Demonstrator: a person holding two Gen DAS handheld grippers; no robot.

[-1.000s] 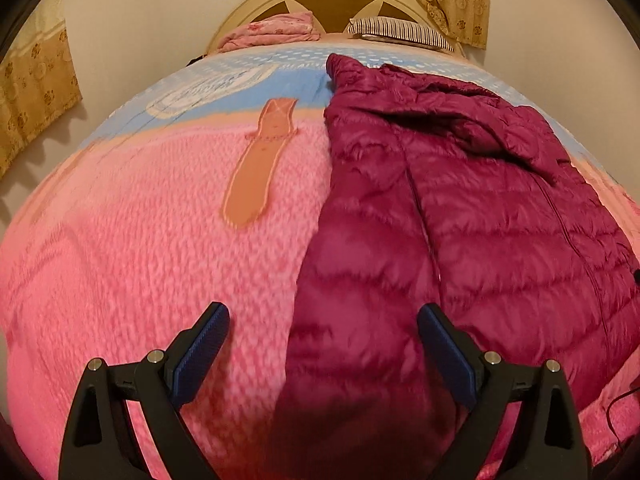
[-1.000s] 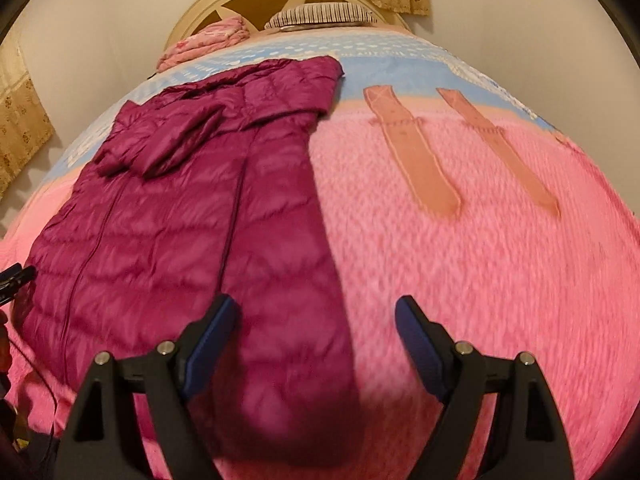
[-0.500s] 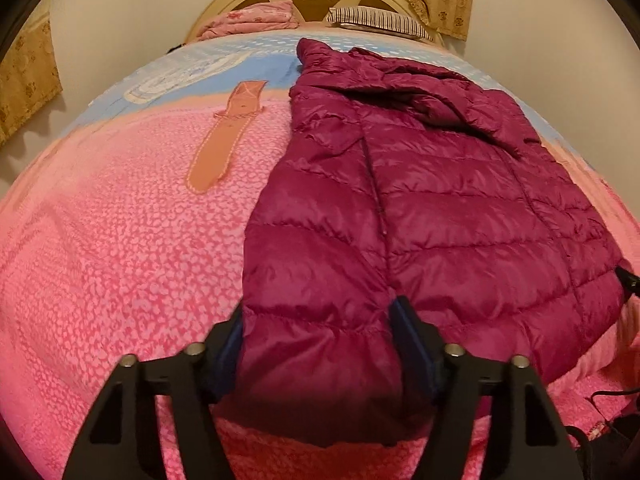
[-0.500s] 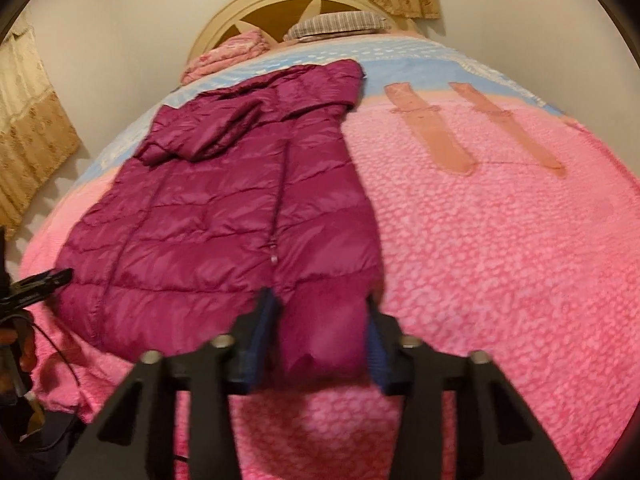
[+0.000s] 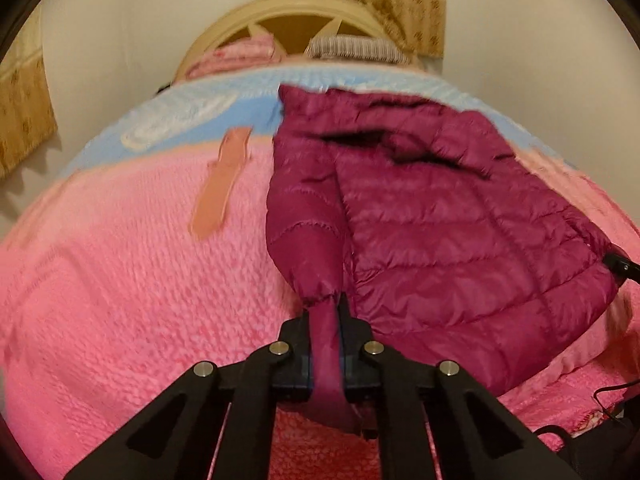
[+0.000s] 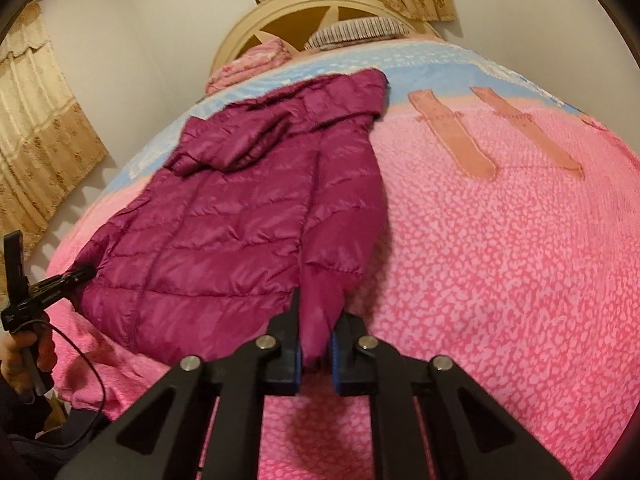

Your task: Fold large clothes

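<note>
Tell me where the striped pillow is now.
The striped pillow lies at the far end of the bed, against the cream wooden headboard, right of the folded pink blanket in both views.

I'm in a home bedroom: bed with a pink fleece blanket, rounded cream headboard against a plain wall, striped pillow, folded pink bedding beside it, beige patterned curtains left and behind the headboard.
</note>
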